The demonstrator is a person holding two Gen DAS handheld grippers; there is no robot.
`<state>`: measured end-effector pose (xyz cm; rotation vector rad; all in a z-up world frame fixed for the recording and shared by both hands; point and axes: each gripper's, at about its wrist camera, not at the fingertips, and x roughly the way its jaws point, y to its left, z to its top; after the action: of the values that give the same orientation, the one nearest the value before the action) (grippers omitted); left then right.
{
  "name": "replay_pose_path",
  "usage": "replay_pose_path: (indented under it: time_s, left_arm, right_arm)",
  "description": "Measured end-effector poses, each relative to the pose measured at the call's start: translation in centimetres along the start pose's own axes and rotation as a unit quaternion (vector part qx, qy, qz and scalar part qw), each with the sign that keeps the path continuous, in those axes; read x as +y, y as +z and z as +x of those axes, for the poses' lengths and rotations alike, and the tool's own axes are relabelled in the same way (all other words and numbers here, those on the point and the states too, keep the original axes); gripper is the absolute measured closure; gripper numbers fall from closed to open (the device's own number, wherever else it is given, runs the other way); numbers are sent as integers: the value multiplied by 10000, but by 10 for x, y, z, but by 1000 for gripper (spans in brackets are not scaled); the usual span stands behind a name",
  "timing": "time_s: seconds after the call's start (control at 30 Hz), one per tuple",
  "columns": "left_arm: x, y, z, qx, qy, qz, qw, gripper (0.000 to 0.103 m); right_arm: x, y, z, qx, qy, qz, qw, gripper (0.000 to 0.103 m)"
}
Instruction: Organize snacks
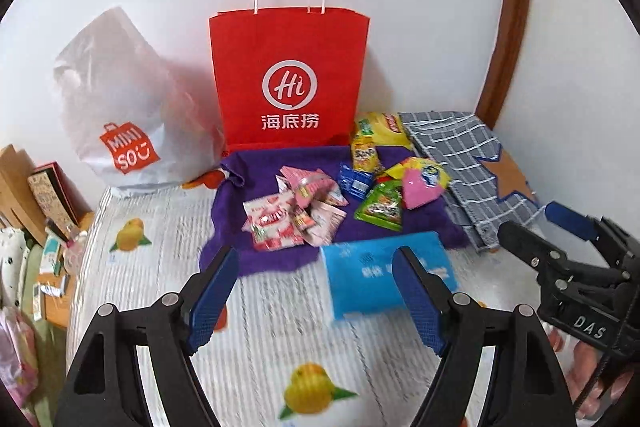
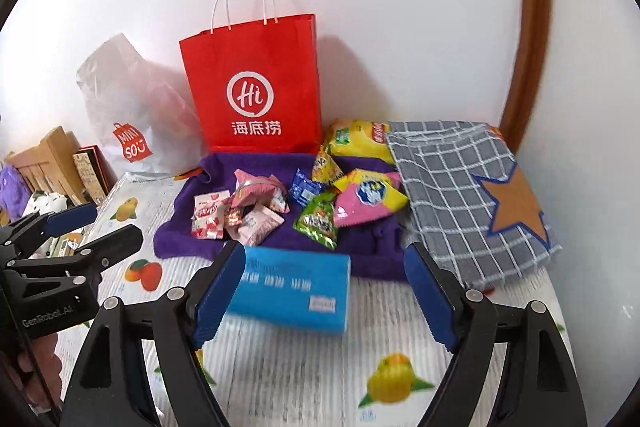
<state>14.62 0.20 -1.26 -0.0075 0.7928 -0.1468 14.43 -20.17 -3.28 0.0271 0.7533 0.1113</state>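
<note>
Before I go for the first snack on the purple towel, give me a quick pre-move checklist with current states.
1. Left gripper open, holding nothing: ok.
2. Right gripper open, holding nothing: ok.
3. Snacks all on the purple towel: not ok, yellow chip bag lies partly off its back edge.
4. Blue pack out of the approach path: not ok.
5. Red paper bag upright: ok.
6. Red paper bag's mouth open: cannot tell.

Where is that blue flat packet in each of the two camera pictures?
Left wrist view: the blue packet lies low and right of centre, on the fruit-print cover just in front of the purple cloth, partly behind the left gripper's right finger.
Right wrist view: the blue packet lies low and near centre, beside the right gripper's left finger.
Shared landmark: the red paper bag standing against the wall behind the snacks.
</note>
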Motion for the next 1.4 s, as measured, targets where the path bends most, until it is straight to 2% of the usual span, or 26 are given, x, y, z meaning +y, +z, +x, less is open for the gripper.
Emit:
replay_pose_path:
  time_s: [0.2,0.3,0.37,0.6,0.8,1.4]
  left_arm:
    - [-9,-25,-34,-182,112,-31,9998,21]
    - [-16,-36,-51,-282,185,-36,9994,14]
    - [-22,-44,-62,-340,216,-45,9992,14]
    - [-41,-66,-96,-515,281,-15,9983,10]
    - [-49,-71,-110,-641,287,-24,9975,10]
    - [-55,-75,-106,-584,251,-14,9980,10]
  right_arm:
    - [-3,-30,-34,-134,-36,63,9999,14]
    - [-5,-43,-53,-250,-111,103,9996,5]
    - [-7,-50,-64,-343,-231,151,9990,0]
    - [-18,-75,-102,-422,-227,228,9986,0]
    - [-23,-86,-124,-533,-238,217,9981,0]
    - [-22,-87,-136,-708,-236,240,9969,0]
